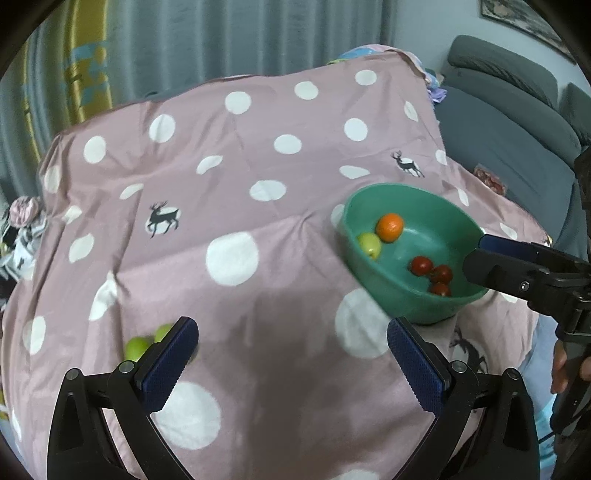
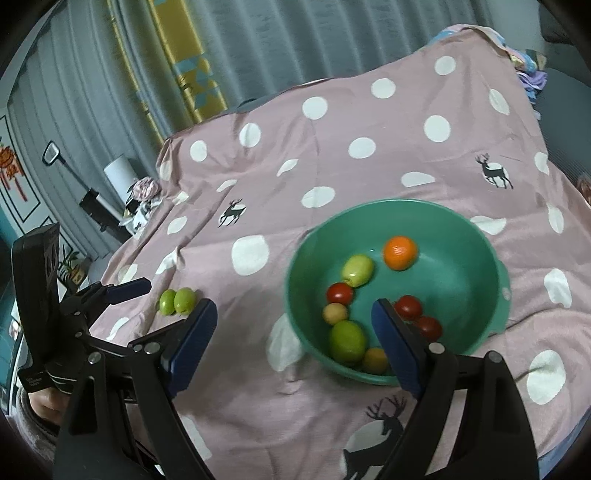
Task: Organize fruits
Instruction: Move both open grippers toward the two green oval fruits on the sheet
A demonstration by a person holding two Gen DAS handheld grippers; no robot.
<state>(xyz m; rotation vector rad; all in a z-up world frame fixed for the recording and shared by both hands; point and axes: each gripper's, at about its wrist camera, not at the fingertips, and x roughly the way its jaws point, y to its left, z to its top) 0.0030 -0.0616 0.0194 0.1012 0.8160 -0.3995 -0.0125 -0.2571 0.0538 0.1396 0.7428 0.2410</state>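
Each camera looks forward and down along its own gripper's fingers at the cloth-covered surface (image 1: 258, 155). The left view sits near the front-left; the right view hangs close over the green bowl (image 2: 480, 258). Both share that bowl (image 1: 436, 206) and the curtains (image 1: 221, 37).

You face grey curtains (image 1: 229, 37) running across the back of the room; a yellow panel with blue shapes (image 2: 188, 62) hangs among them, left of the pink dotted cloth (image 1: 236, 155); right of that cloth sits a grey sofa (image 1: 509, 122), a framed picture (image 1: 524, 18) on the wall above it; left of the cloth stands a white cylinder (image 2: 120, 177); light is soft and even.
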